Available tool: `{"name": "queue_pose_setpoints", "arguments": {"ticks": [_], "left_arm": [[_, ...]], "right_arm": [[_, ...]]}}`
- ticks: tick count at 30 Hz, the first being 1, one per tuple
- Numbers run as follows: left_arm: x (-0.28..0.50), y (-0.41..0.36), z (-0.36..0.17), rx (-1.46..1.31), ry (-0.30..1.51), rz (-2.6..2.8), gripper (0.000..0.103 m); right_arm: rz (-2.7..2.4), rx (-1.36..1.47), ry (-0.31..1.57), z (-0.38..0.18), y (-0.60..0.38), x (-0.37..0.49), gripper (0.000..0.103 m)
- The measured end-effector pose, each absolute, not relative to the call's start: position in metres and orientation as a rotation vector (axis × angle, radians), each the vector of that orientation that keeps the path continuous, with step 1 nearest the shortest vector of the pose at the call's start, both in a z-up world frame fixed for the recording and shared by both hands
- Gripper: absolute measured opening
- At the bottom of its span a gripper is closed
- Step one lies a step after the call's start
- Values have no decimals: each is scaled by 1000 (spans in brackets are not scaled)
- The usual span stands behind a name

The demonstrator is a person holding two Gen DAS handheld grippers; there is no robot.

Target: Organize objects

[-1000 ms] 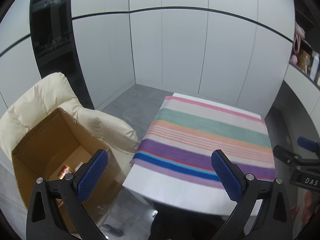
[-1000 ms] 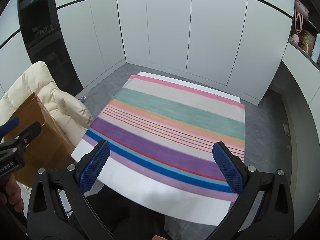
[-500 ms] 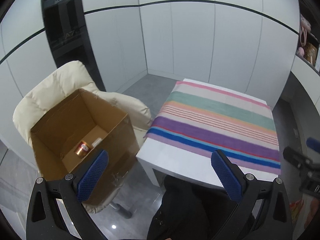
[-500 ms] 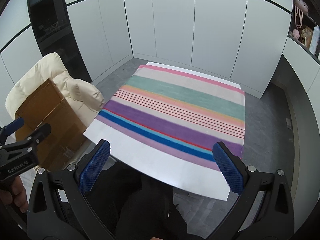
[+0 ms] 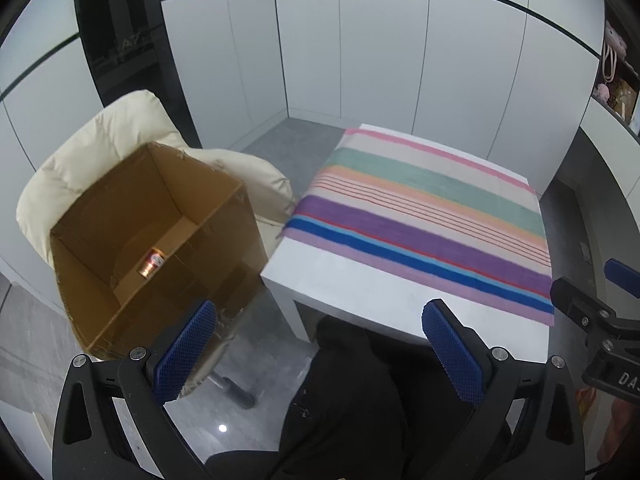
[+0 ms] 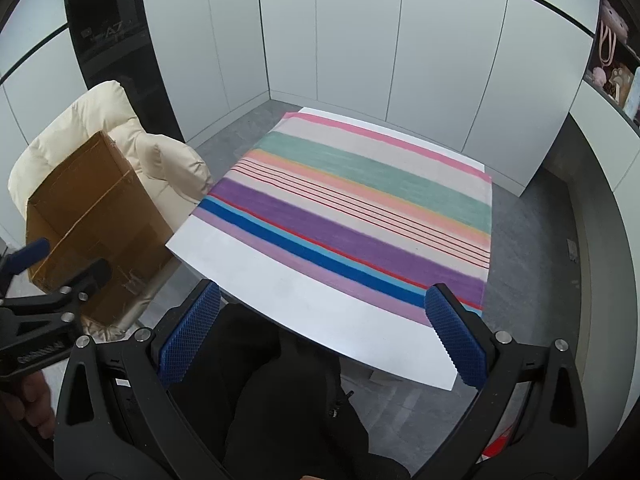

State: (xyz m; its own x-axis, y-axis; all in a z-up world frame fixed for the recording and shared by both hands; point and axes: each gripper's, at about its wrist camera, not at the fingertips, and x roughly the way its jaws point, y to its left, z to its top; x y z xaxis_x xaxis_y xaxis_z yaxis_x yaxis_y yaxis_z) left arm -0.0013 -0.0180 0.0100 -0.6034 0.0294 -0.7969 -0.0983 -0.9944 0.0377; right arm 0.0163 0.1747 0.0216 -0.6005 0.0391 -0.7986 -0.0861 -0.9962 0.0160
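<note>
An open cardboard box stands on a cream padded chair left of the table; it also shows in the right wrist view. A small copper-coloured can lies on the box floor. My left gripper is open and empty, held high, near the table's front edge and right of the box. My right gripper is open and empty above the table's front edge. The white table carries only a striped cloth.
White cabinet walls surround the room, with a black panel behind the chair. A shelf with pink items is at the far right. The person's dark-clothed lap is below both grippers. Grey floor lies around the table.
Both grippers have pulled back and risen from the table, so more of the table, box interior and floor shows. Both jaws stay open and empty.
</note>
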Motion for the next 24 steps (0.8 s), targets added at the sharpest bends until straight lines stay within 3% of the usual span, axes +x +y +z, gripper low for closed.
{"name": "queue_pose_setpoints", "arguments": {"ticks": [24], "left_arm": [[2,-21,12,-1334,115,2760,103]], "right_arm": [[2689,-1419,145,14,184,6,103]]}}
